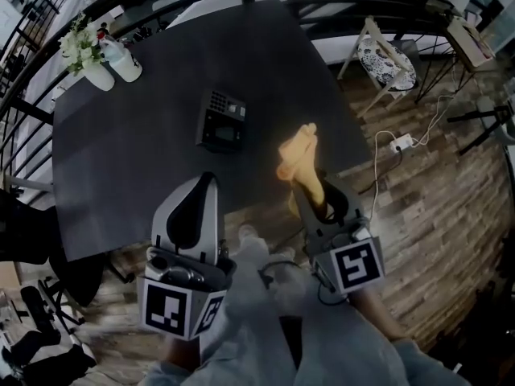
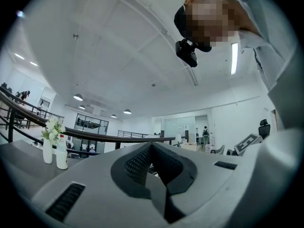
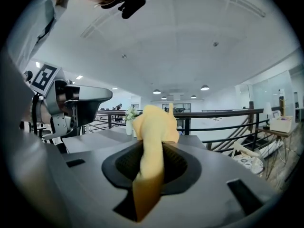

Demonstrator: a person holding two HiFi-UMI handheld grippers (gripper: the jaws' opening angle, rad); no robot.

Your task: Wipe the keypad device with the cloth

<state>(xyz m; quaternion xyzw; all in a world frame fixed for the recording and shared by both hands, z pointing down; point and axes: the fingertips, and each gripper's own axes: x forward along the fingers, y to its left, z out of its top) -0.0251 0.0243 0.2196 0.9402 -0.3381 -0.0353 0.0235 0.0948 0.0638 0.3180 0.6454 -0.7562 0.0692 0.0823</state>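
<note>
Keypad device [image 1: 221, 120] lies flat near the middle of the dark table [image 1: 129, 167], keys toward the far side. I see nothing touching it.

Cloth [image 1: 299, 161]: yellow, bunched, sticking out past the jaw tips of my right gripper [image 1: 319, 198]. In the head view its free end shows right of the device, near it but apart. In the right gripper view the jaws are clamped on the cloth [image 3: 153, 141], which runs as a strip down the seam between them and fans out above.

Left gripper [image 1: 203, 185]: at the near table edge, left of the right one, well apart from the device. In its own view the jaws are pressed together with nothing between them.

Both gripper views take in mostly ceiling.

Far left corner of the table: a white vase of flowers [image 1: 87, 61] and a white bottle [image 1: 125, 61], side by side.
</note>
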